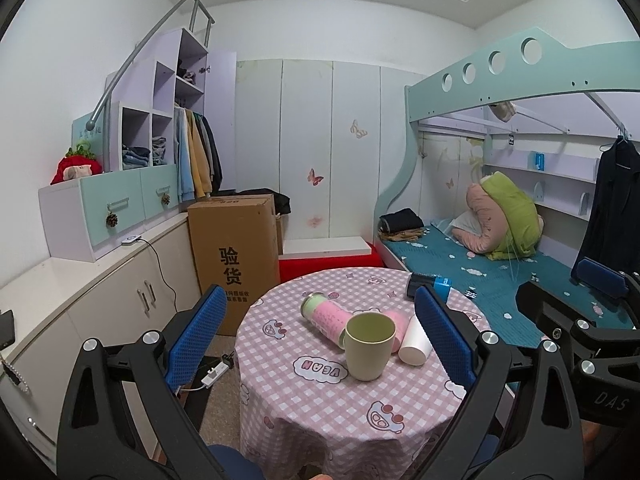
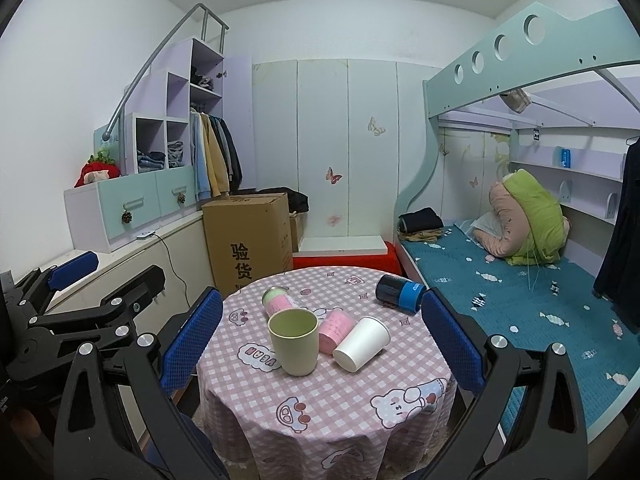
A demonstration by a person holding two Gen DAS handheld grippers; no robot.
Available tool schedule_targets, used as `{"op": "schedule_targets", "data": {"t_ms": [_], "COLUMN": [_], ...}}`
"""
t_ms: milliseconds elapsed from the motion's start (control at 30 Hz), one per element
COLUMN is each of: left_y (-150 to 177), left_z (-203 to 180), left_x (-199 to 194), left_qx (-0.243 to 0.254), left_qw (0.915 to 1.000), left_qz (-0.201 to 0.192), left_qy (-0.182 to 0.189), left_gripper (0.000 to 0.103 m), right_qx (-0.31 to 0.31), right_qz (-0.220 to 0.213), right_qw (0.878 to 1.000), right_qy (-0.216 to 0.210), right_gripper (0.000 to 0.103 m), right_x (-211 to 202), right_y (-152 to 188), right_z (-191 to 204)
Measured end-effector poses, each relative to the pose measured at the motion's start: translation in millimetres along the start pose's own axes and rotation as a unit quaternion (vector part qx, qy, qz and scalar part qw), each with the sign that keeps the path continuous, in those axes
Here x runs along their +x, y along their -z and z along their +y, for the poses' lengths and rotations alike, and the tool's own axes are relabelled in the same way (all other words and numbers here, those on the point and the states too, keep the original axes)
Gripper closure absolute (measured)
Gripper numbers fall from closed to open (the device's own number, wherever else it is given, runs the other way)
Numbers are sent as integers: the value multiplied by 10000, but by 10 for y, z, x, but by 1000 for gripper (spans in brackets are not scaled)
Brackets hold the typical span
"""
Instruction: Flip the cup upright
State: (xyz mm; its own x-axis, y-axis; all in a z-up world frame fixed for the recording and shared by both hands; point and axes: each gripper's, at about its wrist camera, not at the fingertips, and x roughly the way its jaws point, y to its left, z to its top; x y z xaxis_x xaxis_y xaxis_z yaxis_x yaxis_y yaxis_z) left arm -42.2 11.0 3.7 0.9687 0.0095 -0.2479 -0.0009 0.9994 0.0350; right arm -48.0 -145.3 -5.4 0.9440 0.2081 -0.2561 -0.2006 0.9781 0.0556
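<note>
1. Left wrist view, task state: one green cup (image 1: pixel 370 346) is recorded standing upright on the tabletop (image 1: pixel 320 412), mouth up. A white cup (image 1: pixel 416 343) is seen lying on its side just beside it, mouth toward the camera. A pink tumbler (image 1: pixel 326 317) lies behind, touching or nearly touching the green cup. A dark blue can (image 1: pixel 428 285) lies near the far edge. The flipping is judged partly done at most; the lying items remain.

2. Left wrist view, pose: the left gripper (image 1: pixel 320 344) is held back from the tabletop, jaws spread wide, nothing between them. The right gripper (image 1: pixel 576 304) is seen at the right edge, well apart from the cups.

3. Right wrist view, task state: the same layout is confirmed; the white cup (image 2: pixel 362 343) is on its side.

4. Right wrist view, pose: the right gripper (image 2: pixel 322 344) is spread wide and empty, short of the cups.
</note>
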Motion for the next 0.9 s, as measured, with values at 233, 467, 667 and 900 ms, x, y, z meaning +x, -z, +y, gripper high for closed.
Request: {"op": "schedule_targets", "data": {"t_ms": [233,467,667,900], "left_y": [-11,-15,-12,-14], "left_z": [5,2,8,8], "left_x": [5,7,7,11], "left_qx": [-4,5,-5,-9], "left_qw": [10000,10000,10000,10000], "left_qz": [0,-2,4,1], "left_qy": [4,-4,3,8], "left_gripper": [8,8,8,8], "right_qx": [8,11,12,10], "right_qz": [18,31,32,38], "right_qw": [10000,10000,10000,10000], "right_qy": [-8,-17,-15,-18], "right_gripper": [7,7,7,7], "right_x": [3,6,6,11], "right_y": [-14,-17,-20,-30], "right_z": [-9,-15,-15,-14]}}
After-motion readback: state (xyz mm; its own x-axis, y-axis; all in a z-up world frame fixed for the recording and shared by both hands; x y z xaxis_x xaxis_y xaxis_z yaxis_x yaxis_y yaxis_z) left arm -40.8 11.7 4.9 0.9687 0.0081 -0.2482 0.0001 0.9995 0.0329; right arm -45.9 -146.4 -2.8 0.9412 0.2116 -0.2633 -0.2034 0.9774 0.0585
